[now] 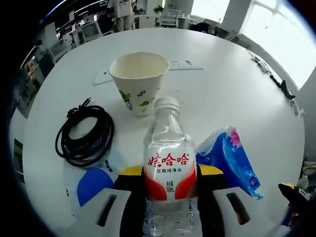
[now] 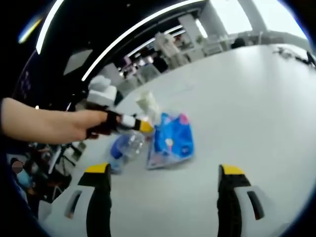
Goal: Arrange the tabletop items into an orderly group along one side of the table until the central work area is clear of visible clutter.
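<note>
Squarely between the left gripper's point(image 1: 170, 190) yellow-tipped jaws stands a clear water bottle point(image 1: 169, 168), upright, with a pale screw cap and a red-and-white label bearing red Chinese characters; both jaws press against its sides, so the bottle is clamped. Just beyond it on the round white table point(image 1: 237, 84) sits a cream paper cup point(image 1: 138, 81) printed with small green leaves, its mouth open. To the bottle's left lies a coiled black cable point(image 1: 85, 134), with a blue-and-white item point(image 1: 92, 183) near the jaw. Touching the bottle's right side is a crumpled blue plastic packet point(image 1: 228, 160) with pink marks. A white power strip point(image 1: 185, 64) lies farther back. The right gripper point(image 2: 165, 183) hovers over bare tabletop, jaws spread wide, holding nothing; ahead of it the blue packet and bottle appear, with a person's hand point(image 2: 69, 126) on the left gripper.
</note>
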